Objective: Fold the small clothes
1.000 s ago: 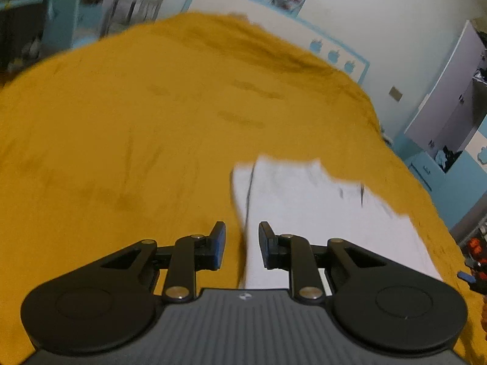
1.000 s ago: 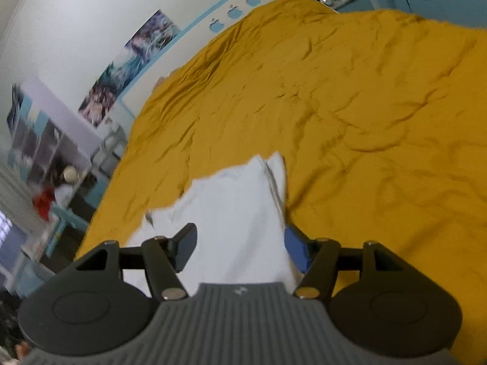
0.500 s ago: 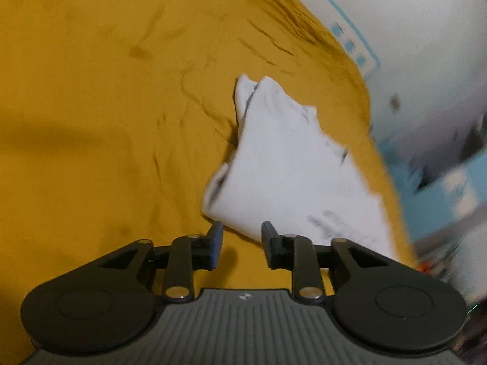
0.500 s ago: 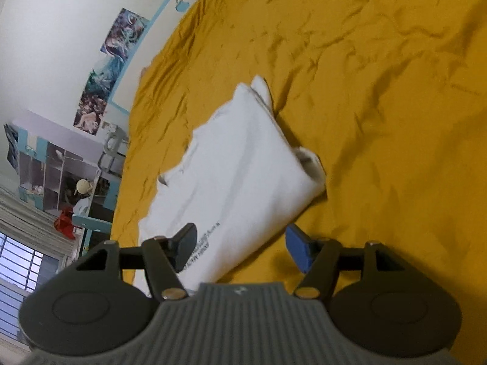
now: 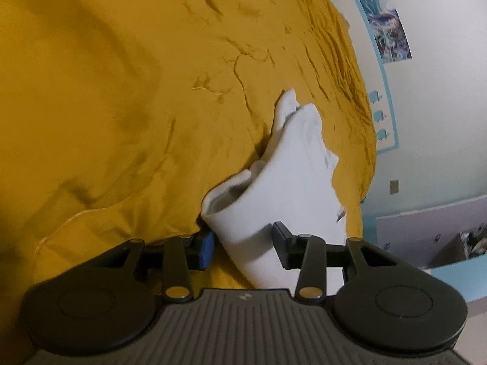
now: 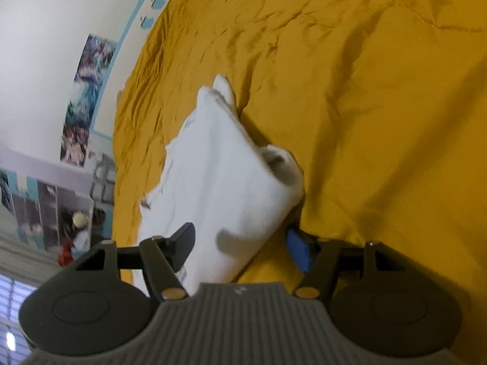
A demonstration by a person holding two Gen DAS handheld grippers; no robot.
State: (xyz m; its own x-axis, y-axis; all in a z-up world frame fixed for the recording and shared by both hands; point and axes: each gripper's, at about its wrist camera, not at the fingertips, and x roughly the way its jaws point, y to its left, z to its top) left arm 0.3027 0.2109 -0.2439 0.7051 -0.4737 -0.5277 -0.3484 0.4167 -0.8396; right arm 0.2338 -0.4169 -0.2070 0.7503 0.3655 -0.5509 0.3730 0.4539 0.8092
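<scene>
In the left wrist view, our left hand-held gripper sits at the lower middle of the frame. Its jaws are opening, with the near folded edge of the white garment lying between them; the pads do not seem to press it. The garment stretches from there toward the centre right, lying on the yellow bedspread that fills the left and top.

In the right wrist view, our right hand-held gripper is at the lower middle, jaws spread wide around the garment's near end without pinching it. The garment lies at centre left on the bedspread. A poster hangs on the wall at the left.
</scene>
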